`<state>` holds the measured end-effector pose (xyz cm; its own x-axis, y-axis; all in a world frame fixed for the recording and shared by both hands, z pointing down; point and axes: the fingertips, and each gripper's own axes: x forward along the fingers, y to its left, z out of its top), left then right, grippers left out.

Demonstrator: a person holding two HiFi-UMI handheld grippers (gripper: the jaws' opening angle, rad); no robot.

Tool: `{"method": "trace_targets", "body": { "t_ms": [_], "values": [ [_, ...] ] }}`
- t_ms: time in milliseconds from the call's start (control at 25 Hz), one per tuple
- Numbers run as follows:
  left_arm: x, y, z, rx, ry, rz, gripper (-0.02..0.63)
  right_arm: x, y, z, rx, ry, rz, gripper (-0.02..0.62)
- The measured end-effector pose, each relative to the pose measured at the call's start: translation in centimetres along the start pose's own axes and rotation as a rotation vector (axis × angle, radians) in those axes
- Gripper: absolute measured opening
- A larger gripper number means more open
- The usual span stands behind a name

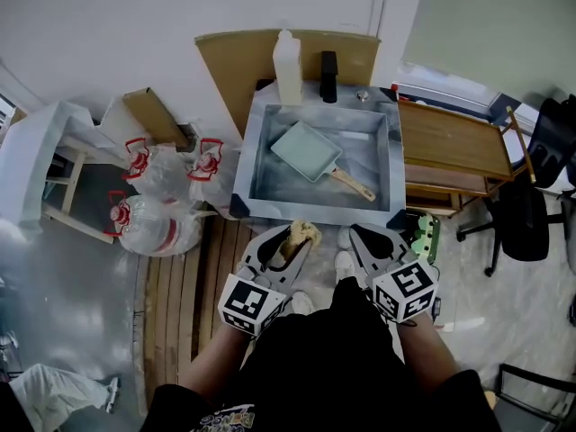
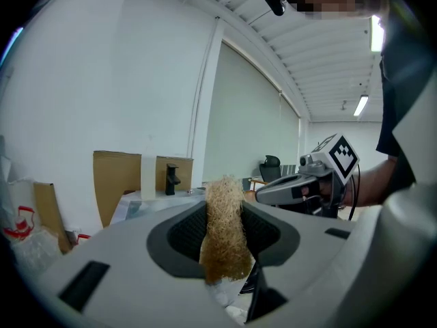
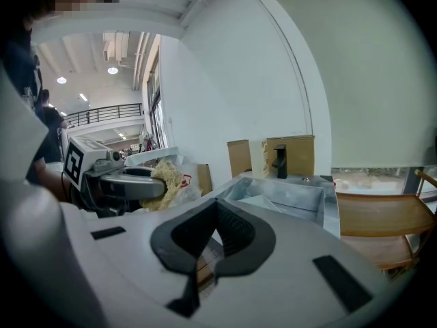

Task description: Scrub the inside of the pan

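A pale green rectangular pan (image 1: pixel 307 150) with a wooden handle (image 1: pixel 353 184) lies in the grey sink (image 1: pixel 253 165), its handle toward the near right. My left gripper (image 1: pixel 292 242) is shut on a tan fibrous scrubber (image 1: pixel 300 238) (image 2: pixel 223 225), held in front of the sink's near edge. My right gripper (image 1: pixel 369 243) (image 3: pixel 216 236) hangs beside it on the right, shut with nothing between its jaws. From each gripper view the other gripper shows at the side.
A white bottle (image 1: pixel 287 67) and a black tap (image 1: pixel 328 76) stand at the sink's far rim, before a cardboard sheet (image 1: pixel 236 68). Wooden shelves (image 1: pixel 453 142) adjoin the sink's right side. Large water jugs (image 1: pixel 163 196) sit at the left. Black office chairs (image 1: pixel 526 207) stand at far right.
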<state>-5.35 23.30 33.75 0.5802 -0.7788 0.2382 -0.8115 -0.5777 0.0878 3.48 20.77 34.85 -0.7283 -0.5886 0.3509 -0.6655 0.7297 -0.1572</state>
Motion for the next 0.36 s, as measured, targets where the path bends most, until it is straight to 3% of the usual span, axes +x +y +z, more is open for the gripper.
{"method": "trace_targets", "body": {
  "t_ms": [360],
  "values": [
    [-0.20, 0.40, 0.32, 0.009, -0.032, 0.009, 0.146, 0.40, 0.22, 0.08, -0.006, -0.002, 0.004, 0.009]
  ]
}}
